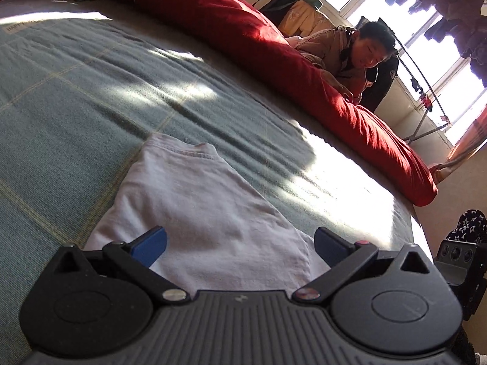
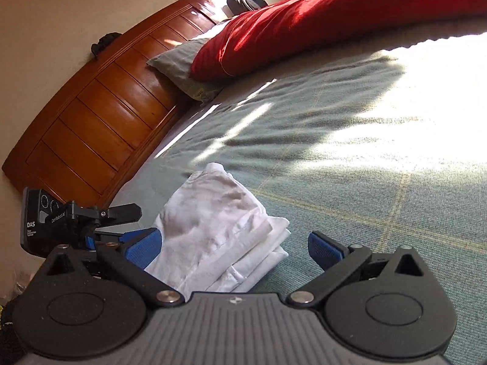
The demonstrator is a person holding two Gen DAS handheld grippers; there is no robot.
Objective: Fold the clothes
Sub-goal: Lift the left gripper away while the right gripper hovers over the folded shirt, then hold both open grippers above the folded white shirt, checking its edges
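Both sets of jaws are spread wide, gripping nothing. The left gripper [image 1: 240, 245] sits low over the folded white garment [image 1: 201, 210], which lies flat on the green blanket [image 1: 76, 97] and runs between and ahead of its jaws. From the right gripper [image 2: 234, 245], the same garment sits between the jaws, nearer the left pad.

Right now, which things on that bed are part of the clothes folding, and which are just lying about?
Part of the job:
- folded white garment on the green blanket
- left hand-held gripper, open
- right hand-held gripper, open

Just lying about:
- red duvet
- grey pillow
- wooden headboard
- person beyond the duvet
- drying rack
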